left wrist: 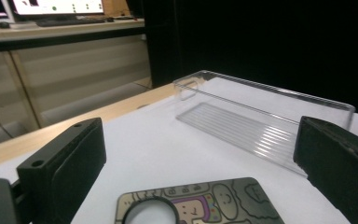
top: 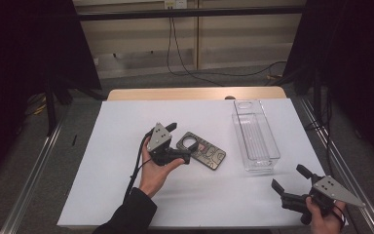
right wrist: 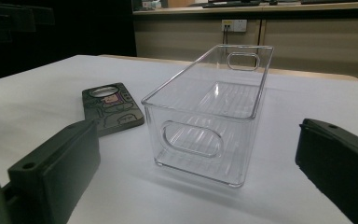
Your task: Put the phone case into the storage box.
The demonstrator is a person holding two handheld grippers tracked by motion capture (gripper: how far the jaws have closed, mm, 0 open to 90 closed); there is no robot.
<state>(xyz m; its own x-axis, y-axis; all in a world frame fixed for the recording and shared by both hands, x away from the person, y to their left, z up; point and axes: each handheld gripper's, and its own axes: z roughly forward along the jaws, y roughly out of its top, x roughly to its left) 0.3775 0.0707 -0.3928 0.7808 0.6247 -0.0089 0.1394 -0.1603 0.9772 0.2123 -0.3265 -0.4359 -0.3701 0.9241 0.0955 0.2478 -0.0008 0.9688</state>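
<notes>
From the high view, my left gripper (top: 177, 141) sits right at the near-left end of the phone case (top: 203, 150), jaws spread apart, one above the case and one at its near edge. My hand covers most of the gripper body, so I can't tell if a jaw is actually touching the case. The clear plastic bin (top: 254, 141) stands to the right, well apart from the case, on the white table cover (top: 126, 195). My right gripper (top: 286, 181) is down at the near-right corner, jaws wide open, holding nothing; the frame cuts off part of that hand.

Left gripper view: the jaws stand wide open either side, and the case (left wrist: 223, 200) lies between them, its bottom edge cut off. You can see the camera-hole ring and cartoon print up close here. The bin (left wrist: 261, 116) is behind it.

Right gripper view: jaws open, the bin (right wrist: 205, 116) dead ahead, empty, handle cut-outs clear. The case (right wrist: 112, 107) lies flat left of it, and my left gripper (right wrist: 14, 18) is dark and hard to make out top-left.
</notes>
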